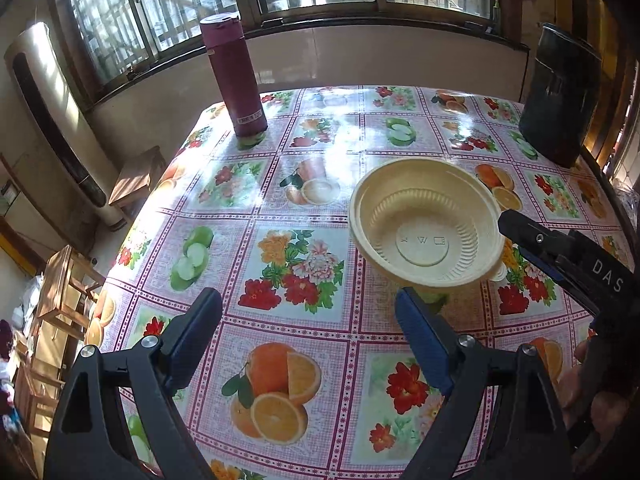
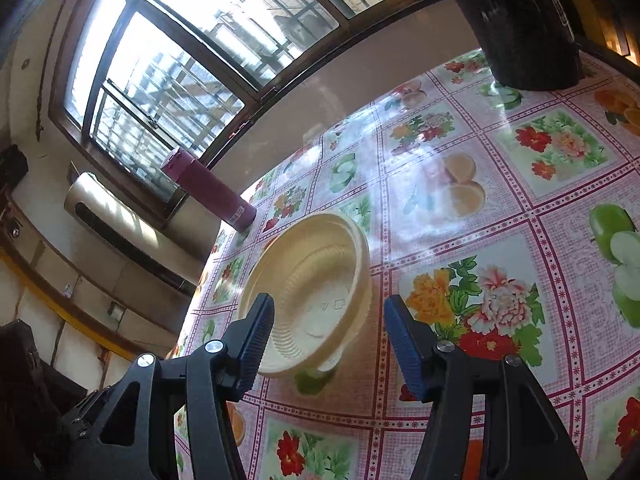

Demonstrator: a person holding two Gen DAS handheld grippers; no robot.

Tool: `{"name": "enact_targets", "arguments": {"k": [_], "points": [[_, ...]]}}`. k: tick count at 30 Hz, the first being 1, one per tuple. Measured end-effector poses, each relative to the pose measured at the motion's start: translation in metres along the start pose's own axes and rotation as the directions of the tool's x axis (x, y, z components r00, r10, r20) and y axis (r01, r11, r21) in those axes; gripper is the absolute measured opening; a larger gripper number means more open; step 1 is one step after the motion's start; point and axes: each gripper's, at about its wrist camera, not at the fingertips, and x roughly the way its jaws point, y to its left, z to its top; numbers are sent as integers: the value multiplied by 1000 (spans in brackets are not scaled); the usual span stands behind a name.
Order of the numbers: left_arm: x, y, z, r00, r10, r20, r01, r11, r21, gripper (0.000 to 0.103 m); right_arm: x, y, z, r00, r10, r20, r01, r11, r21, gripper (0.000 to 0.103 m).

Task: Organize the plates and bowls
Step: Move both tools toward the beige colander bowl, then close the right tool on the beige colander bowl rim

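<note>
A stack of cream plastic bowls (image 1: 424, 224) sits on the fruit-and-flower tablecloth (image 1: 296, 208), tilted a little. It also shows in the right wrist view (image 2: 316, 284). My left gripper (image 1: 308, 320) is open and empty, above the cloth, near and left of the bowls. My right gripper (image 2: 330, 336) is open, with its fingers on either side of the bowls' near rim, not touching. In the left wrist view the right gripper (image 1: 560, 252) reaches in from the right beside the bowls. No plates are in view.
A maroon thermos (image 1: 234, 76) stands at the far left of the table. A dark cylindrical container (image 1: 560, 92) stands at the far right corner. Wooden stools (image 1: 136, 180) and an air conditioner unit (image 1: 48, 116) stand left of the table. Windows run along the far wall.
</note>
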Motion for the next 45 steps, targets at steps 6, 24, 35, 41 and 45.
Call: {"name": "enact_targets", "arguments": {"k": [6,24,35,41,45], "points": [[32,17,26,994,-57,-96,48,995,-86,89,27,-23,13,998,55,-21,-52,990,132,59],[72,5,37,980,-75,-185,43,984,-171,90,48,-22,20,998,-13,-54,16,998,65,18],[80,10,37,958,-184,-219,126,959,-255,90,49,-22,17,998,-38,-55,40,998,51,9],[81,8,32,956,-190,-225,130,958,-256,90,49,-24,17,997,-48,-57,51,997,51,9],[78,8,30,962,-164,-218,113,967,-227,90,48,-25,17,997,-49,-59,52,997,55,9]]}}
